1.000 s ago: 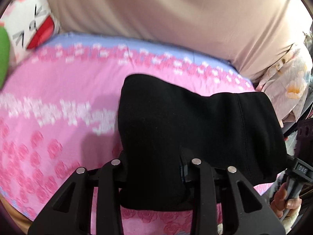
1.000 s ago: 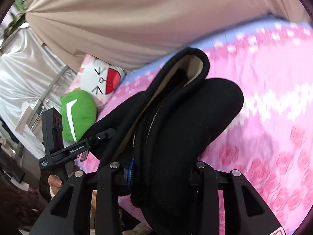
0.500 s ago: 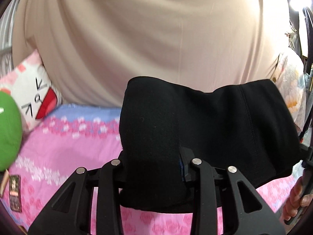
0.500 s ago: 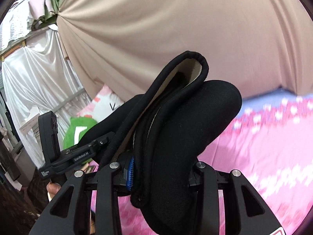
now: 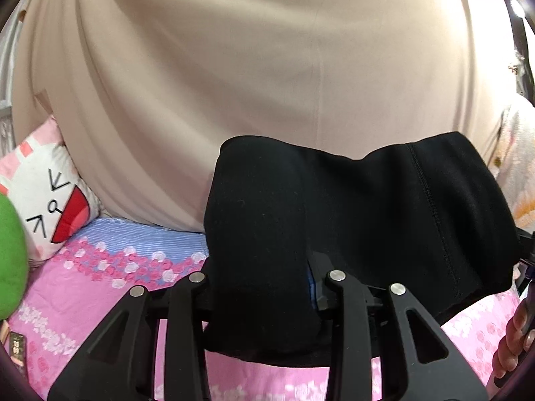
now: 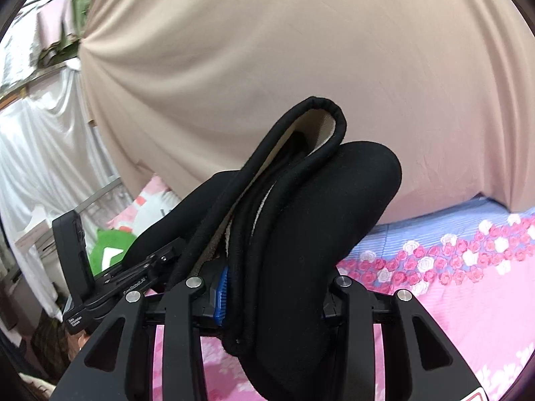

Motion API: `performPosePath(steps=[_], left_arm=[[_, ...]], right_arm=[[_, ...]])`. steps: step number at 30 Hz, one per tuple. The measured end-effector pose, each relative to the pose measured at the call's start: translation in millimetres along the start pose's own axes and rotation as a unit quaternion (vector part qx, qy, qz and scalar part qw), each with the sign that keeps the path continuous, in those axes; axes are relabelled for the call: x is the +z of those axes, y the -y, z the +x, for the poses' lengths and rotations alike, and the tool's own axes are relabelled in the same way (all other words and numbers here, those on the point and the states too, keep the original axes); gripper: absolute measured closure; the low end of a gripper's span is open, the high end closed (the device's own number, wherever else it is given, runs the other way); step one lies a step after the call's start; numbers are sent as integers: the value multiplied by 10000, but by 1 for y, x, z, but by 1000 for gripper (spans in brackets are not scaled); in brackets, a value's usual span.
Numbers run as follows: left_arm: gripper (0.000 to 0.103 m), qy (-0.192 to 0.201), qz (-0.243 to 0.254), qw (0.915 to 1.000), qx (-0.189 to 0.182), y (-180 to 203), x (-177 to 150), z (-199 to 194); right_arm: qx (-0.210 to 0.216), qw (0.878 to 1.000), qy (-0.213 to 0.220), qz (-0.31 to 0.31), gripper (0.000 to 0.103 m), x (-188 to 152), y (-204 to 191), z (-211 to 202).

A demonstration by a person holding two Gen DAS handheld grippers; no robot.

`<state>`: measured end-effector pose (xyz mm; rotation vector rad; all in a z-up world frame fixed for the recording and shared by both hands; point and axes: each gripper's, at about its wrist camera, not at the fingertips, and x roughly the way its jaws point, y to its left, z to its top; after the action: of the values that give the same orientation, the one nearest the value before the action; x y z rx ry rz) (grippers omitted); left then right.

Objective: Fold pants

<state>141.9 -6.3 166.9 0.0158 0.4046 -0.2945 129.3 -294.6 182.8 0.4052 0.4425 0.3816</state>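
The black pants (image 5: 367,220) hang folded between my two grippers, lifted above the pink flowered bed (image 5: 100,284). My left gripper (image 5: 264,287) is shut on one thick folded end of the pants. My right gripper (image 6: 271,287) is shut on the other end, where the waistband with its pale lining (image 6: 321,123) bulges up. The pants (image 6: 317,217) hide both pairs of fingertips. The left gripper's body (image 6: 110,277) shows at the left of the right wrist view.
A beige curtain (image 5: 234,67) hangs behind the bed. A white and pink cartoon pillow (image 5: 43,193) and a green plush (image 5: 10,254) lie at the left. A floral cloth (image 5: 521,173) is at the right. White drapes (image 6: 40,153) hang left of the bed.
Both grippers have risen and tilted up with the pants. The views now show mostly curtain instead of bed. The grips on the pants are unchanged.
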Motion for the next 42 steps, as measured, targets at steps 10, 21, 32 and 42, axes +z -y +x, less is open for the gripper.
performPosePath(steps=[10,21,32,42], left_arm=[[70,-889,-202,9957,-169,-23,-66,176],[44,-1251,104,9910,474,-55,-85,147],[15,-2178,-169,9741,583,-9,-115,231],[15,-1850,-256,9782,909,-19,-87,134]], right_arm=[[-188,9911,-887,975,65,-42,133,135],[-1501,9830,-679,816,45,-58,153,77],[-1399,9735,-1710,587,103,-79,144,173],[-2203,9708,-938,-167,92,-67,29,77]])
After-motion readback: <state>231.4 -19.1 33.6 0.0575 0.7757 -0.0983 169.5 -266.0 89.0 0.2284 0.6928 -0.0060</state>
